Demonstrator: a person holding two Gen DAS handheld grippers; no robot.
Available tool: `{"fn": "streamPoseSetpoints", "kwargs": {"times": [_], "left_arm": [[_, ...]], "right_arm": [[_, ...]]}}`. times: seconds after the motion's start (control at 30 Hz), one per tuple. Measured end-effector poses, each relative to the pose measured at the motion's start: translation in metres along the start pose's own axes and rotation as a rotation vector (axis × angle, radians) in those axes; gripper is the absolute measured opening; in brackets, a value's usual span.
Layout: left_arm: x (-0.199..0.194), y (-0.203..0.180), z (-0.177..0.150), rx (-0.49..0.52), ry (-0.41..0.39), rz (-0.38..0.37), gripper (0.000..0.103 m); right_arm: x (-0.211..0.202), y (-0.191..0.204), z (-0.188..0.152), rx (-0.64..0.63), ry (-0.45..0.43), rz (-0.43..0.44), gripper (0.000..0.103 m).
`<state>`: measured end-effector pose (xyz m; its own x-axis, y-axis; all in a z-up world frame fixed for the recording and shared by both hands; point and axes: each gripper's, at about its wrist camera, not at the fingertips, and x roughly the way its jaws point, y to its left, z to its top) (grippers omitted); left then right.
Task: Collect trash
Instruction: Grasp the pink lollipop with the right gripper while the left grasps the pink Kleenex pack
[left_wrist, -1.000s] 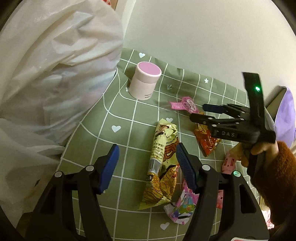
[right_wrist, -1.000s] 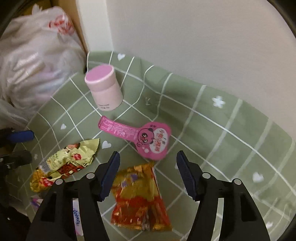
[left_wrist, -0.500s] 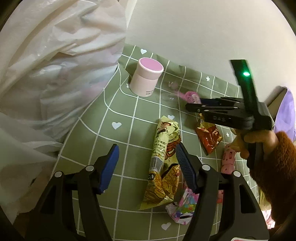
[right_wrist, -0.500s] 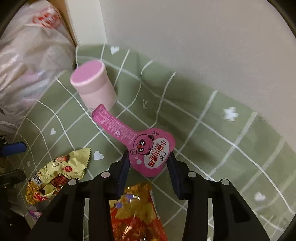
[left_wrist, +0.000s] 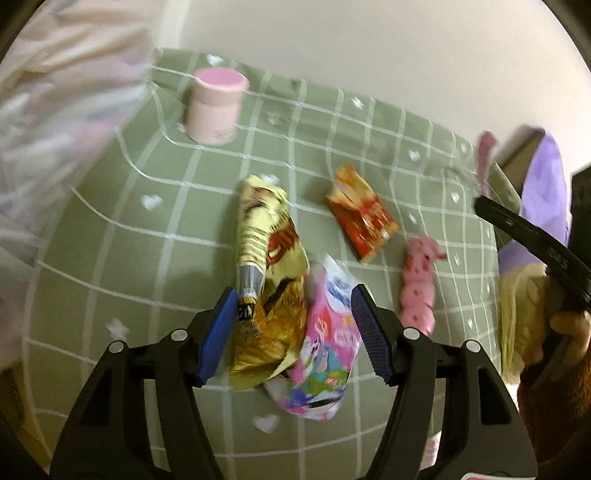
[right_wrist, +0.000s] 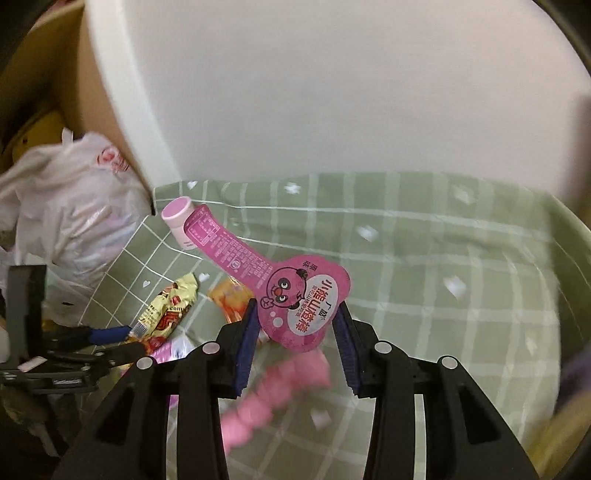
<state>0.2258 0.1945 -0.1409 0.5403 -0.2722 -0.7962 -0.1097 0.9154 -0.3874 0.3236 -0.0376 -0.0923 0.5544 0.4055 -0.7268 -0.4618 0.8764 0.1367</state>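
- Now the flat pink guitar-shaped wrapper (right_wrist: 295, 291) is clamped between the pads of the right gripper (right_wrist: 295, 332) and held clear above the green grid-patterned tablecloth (right_wrist: 461, 258).
- Around the yellow foil snack wrapper (left_wrist: 266, 258) and the pink cartoon-printed pouch (left_wrist: 327, 343) the left gripper (left_wrist: 293, 325) is held with its jaws apart, gripping nothing.
- Left on the tablecloth are also the red-orange sachet (left_wrist: 360, 214) and the pink segmented wrapper (left_wrist: 419, 284).
- Beside the tablecloth's edge the white plastic bag (right_wrist: 66, 206) is seen; whether anything has been dropped in cannot be told.
- A second earlier the guitar-shaped wrapper lay flat near the pink cylindrical tub (left_wrist: 216, 105); it is now lifted.
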Motion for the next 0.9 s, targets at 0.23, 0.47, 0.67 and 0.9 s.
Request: {"fn": "streamPoseSetpoints", "kwargs": {"times": [0.23,0.47,0.67,0.9], "left_arm": [[-0.009,-0.029,-0.018,0.072,-0.024,-0.014,0.06],[-0.027,-0.04,-0.042,0.165,0.015,-0.029,0.06],[-0.002,-0.048,-0.054,0.178,0.116,-0.016,0.044],[0.003,-0.064,-0.046,0.202,0.082,0.002,0.013]], "right_arm": [[-0.05,-0.037,-0.047,0.089,-0.027,-0.075,0.038],[-0.071,-0.063,-0.084,0.188,-0.05,-0.083,0.038],[-0.081,-0.066,-0.095,0.197,-0.056,-0.102,0.038],[-0.108,-0.066,-0.102,0.183,-0.083,-0.128,0.038]]}}
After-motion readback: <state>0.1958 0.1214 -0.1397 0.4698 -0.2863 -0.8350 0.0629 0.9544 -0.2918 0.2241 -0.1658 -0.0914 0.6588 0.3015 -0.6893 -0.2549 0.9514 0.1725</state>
